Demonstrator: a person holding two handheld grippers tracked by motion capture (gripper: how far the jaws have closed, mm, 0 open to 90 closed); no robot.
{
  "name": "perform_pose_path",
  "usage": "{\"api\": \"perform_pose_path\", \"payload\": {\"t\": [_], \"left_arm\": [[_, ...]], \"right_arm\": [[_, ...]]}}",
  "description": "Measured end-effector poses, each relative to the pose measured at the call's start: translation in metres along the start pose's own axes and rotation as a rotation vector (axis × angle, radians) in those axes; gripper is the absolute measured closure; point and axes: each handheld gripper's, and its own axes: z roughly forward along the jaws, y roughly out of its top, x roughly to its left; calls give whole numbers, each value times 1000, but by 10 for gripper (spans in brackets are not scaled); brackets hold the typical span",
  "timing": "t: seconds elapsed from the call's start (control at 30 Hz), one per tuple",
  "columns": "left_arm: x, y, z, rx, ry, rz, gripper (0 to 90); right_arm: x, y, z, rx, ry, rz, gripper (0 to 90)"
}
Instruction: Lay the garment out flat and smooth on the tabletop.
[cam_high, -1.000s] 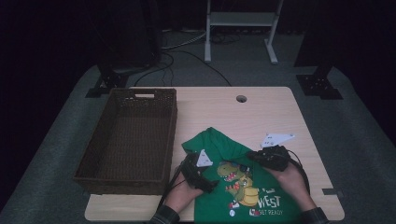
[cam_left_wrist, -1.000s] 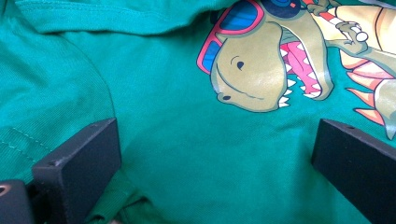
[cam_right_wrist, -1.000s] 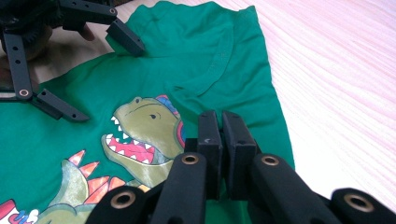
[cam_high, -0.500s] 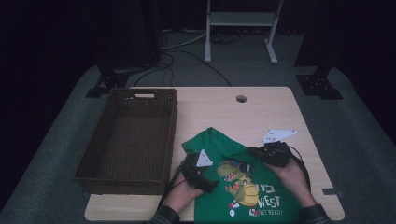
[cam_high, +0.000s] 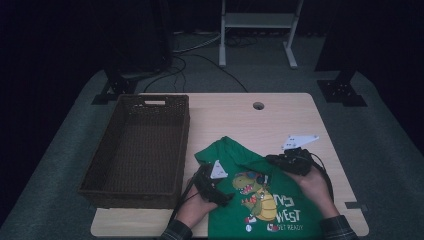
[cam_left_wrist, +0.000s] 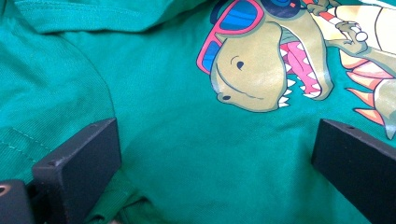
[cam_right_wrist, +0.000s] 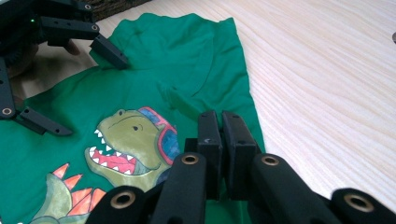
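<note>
Green cotton T-shirt with a dinosaur print (cam_high: 260, 200) lies at the wooden table's (cam_high: 240, 120) six o'clock edge. Since a second ago the right gripper (cam_right_wrist: 222, 122), jaws pinched together, has crept toward nine o'clock over the shirt; whether fabric is caught, I cannot tell. The left gripper (cam_left_wrist: 215, 154) rests wide apart on the cloth. Likely a fold beginning. A brown wicker basket (cam_high: 100, 170) waits at nine o'clock.

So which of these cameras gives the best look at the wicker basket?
The high view: the whole brown basket sits left of the green shirt, its inside open to sight. The right gripper view catches just a dark sliver of its weave at the top edge. The left gripper view looks at shirt fabric instead.
</note>
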Motion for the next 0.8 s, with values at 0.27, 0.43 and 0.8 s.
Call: {"api": "perform_pose_path", "payload": {"t": [0.27,0.43,0.8], "left_arm": [[0,0,0,-1,1,0,6],[0,0,0,-1,1,0,6],[0,0,0,-1,5,-2,6]], "right_arm": [[-6,1,0,-3,-2,15,870],[-10,3,0,-2,-5,24,871],[-18,8,0,9,-24,32,871]]}}
